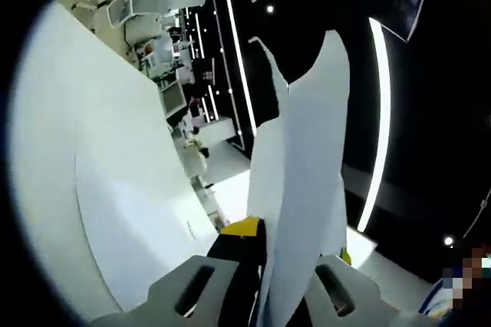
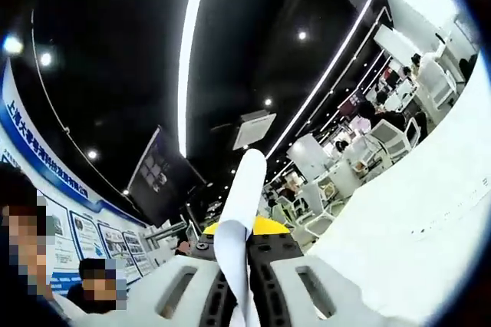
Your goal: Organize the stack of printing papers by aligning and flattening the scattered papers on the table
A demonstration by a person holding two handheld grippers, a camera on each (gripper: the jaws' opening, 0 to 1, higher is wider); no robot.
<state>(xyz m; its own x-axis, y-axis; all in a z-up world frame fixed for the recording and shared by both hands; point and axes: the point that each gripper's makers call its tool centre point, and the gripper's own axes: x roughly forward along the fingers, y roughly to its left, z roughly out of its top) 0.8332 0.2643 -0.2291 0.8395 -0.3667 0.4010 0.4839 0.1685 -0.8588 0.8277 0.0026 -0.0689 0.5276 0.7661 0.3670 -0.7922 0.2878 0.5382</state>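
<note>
Pinching the paper stack (image 1: pixel 303 189) edge-on, the left gripper (image 1: pixel 265 296) is clamped on it; the right gripper (image 2: pixel 238 296) grips the paper too. One stack, two grippers: its long axis runs away from each, lifted beside the white table (image 1: pixel 92 189), far right in the right gripper view.

The left gripper (image 1: pixel 265 285) rises from the bottom of the left gripper view, its two grey jaws closed on a sheaf of white papers (image 1: pixel 303 173). The papers stand up between the jaws, curving toward a black ceiling crossed by bright light strips (image 1: pixel 380 123). A white table (image 1: pixel 84 181) spreads across the left side, with white office furniture beyond it.
</note>
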